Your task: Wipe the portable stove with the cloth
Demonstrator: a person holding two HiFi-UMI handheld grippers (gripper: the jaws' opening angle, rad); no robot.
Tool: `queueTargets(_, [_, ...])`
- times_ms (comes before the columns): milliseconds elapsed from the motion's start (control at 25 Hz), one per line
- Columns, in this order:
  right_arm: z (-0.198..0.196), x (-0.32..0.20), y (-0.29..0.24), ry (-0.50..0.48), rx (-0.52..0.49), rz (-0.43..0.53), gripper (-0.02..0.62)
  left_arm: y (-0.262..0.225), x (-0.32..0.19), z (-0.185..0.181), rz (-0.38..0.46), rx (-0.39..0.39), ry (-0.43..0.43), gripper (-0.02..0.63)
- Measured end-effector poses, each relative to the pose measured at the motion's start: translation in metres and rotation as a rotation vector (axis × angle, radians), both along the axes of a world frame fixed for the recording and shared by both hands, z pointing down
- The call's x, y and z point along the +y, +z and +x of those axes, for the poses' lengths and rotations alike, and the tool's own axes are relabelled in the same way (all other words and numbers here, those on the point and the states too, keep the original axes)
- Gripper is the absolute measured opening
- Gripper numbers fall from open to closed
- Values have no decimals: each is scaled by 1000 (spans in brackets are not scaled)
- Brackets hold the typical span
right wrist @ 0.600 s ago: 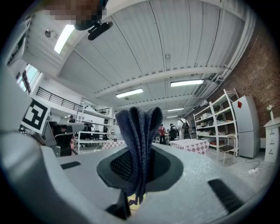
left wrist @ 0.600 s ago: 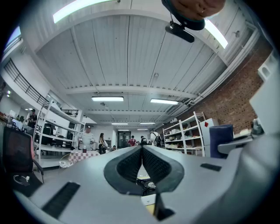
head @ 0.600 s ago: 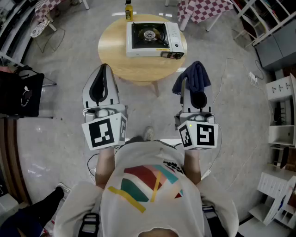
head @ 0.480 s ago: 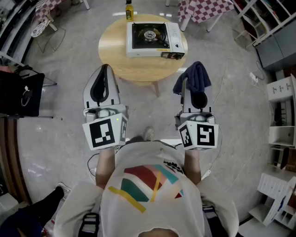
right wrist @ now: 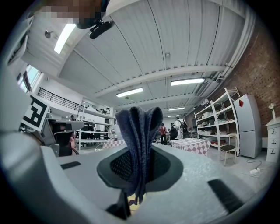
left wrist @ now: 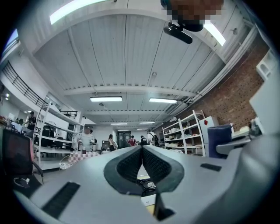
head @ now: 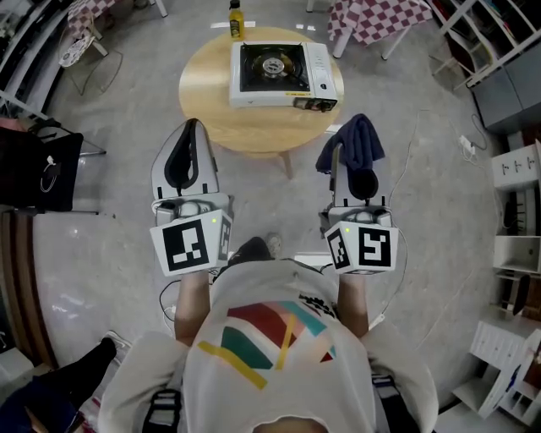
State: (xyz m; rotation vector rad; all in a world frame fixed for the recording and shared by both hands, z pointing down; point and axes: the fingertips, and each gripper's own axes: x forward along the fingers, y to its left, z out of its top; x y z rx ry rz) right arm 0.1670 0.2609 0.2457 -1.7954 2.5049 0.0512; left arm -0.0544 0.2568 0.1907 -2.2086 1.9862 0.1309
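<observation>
Holding the cloth (head: 357, 139) up, well short of the stove (head: 279, 72).
My right gripper (right wrist: 139, 168) pinches the dark blue cloth, which stands folded between its jaws. My left gripper (left wrist: 142, 152) has its jaws pressed together on nothing. The stove sits on the round table (head: 207, 95) ahead, apart from both grippers, with a bottle (head: 236, 20) at the table's far edge.
</observation>
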Motion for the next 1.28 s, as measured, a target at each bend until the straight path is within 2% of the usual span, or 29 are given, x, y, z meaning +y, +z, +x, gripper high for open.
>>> queueTargets(360, [1, -12, 11, -46, -26, -24, 32, 7, -1, 3, -22, -20, -28, 6])
queueTargets(600, [3, -24, 12, -73, -73, -12, 32, 8, -18, 9, -15, -24, -5, 6])
queueTargets(1000, [22, -65, 9, -33, -100, -15, 32, 2, -70, 23, 14, -14, 37, 6])
queueTargets(1280, [16, -106, -1, -102, -177, 9, 32, 5, -126, 25, 34, -12, 69, 6])
